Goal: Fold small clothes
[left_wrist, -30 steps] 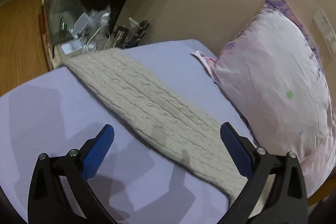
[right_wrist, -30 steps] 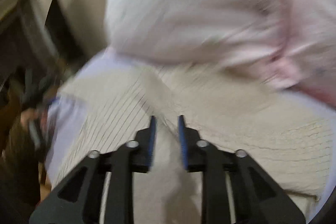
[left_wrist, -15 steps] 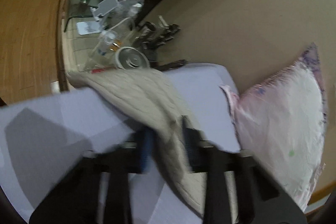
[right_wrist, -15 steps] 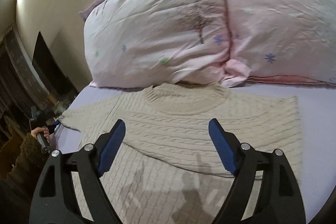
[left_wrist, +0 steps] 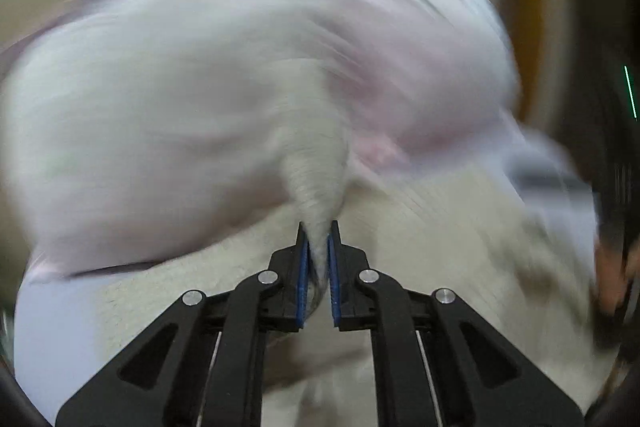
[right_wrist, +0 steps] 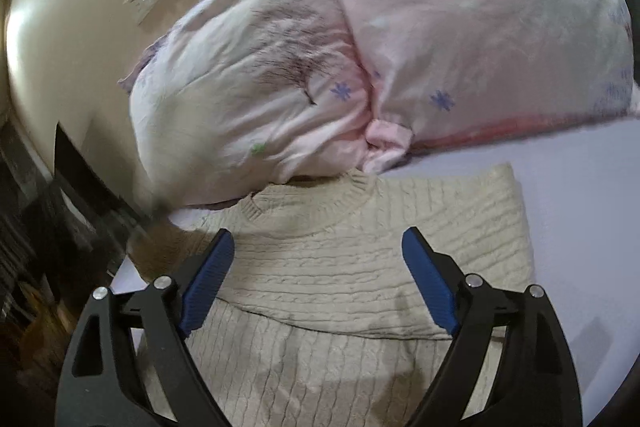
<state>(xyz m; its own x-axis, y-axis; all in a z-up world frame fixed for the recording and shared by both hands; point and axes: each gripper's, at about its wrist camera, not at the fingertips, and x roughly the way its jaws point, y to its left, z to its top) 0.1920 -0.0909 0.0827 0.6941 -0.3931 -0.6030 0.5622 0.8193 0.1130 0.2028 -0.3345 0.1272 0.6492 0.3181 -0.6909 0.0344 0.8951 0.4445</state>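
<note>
A cream cable-knit sweater [right_wrist: 360,267] lies on a lavender bed sheet [right_wrist: 580,195], collar toward the pillows, its right sleeve folded across the chest. My right gripper [right_wrist: 318,275] is open and empty, hovering over the chest of the sweater. My left gripper [left_wrist: 317,259] is shut on a bunched piece of the sweater [left_wrist: 316,171] and holds it lifted over the body. The left wrist view is heavily blurred by motion.
Two pink floral pillows [right_wrist: 360,47] lean against the beige wall [right_wrist: 80,7] at the head of the bed. The bed's left edge and dark furniture [right_wrist: 60,207] lie to the left. A hand [left_wrist: 612,279] shows blurred at the right of the left wrist view.
My left gripper closed on the sweater's left sleeve and swung it up toward the body. My right gripper opened, let go of the folded right sleeve and drew back.
</note>
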